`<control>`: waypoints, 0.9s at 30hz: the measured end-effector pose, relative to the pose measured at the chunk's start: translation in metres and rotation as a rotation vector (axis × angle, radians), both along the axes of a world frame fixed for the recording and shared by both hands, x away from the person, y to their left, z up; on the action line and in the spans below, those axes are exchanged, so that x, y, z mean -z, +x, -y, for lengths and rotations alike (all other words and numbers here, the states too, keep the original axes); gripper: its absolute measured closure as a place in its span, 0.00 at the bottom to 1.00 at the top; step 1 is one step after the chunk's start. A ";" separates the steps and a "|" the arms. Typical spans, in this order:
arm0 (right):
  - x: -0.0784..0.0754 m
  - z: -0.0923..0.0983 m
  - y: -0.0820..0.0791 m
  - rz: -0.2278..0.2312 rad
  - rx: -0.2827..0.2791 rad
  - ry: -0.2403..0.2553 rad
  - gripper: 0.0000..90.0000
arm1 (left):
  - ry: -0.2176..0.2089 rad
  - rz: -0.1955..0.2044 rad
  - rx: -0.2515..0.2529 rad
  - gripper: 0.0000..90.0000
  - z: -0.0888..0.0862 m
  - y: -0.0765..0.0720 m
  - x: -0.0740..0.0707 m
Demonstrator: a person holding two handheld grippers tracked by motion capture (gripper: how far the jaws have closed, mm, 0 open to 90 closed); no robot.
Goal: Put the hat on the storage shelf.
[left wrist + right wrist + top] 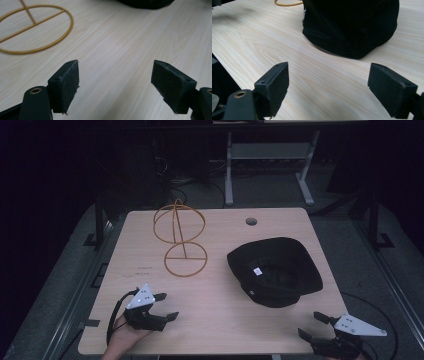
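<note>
Hat point(275, 270) mid-right (upturned) | wire stand point(180, 237) left | both grippers' jaws spread, near edge

One black hat point(275, 270), one wire hat stand point(181, 237), two grippers.

Dim room with dark surroundings, pale worktop point(215, 320) evenly lit from above, soft faint shadows, no glare, near claw pads point(65, 86) slightly blurred, black hat point(352, 25) lacking detail
</note>
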State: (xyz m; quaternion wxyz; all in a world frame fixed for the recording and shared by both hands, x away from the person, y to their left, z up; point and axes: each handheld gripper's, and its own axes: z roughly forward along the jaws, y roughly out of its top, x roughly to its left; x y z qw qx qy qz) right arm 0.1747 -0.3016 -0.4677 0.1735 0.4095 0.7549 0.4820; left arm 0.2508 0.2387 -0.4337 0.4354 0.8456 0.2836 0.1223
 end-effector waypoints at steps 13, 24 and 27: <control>-0.003 0.000 0.001 0.006 0.005 0.035 0.18 | -0.011 -0.007 0.103 0.26 0.034 0.003 -0.017; -0.006 0.000 0.003 0.017 0.007 0.018 0.18 | -0.045 0.009 0.202 0.27 0.078 0.009 -0.042; -0.006 -0.001 0.004 0.017 0.002 0.017 0.18 | -0.034 0.005 0.246 0.25 0.092 0.012 -0.051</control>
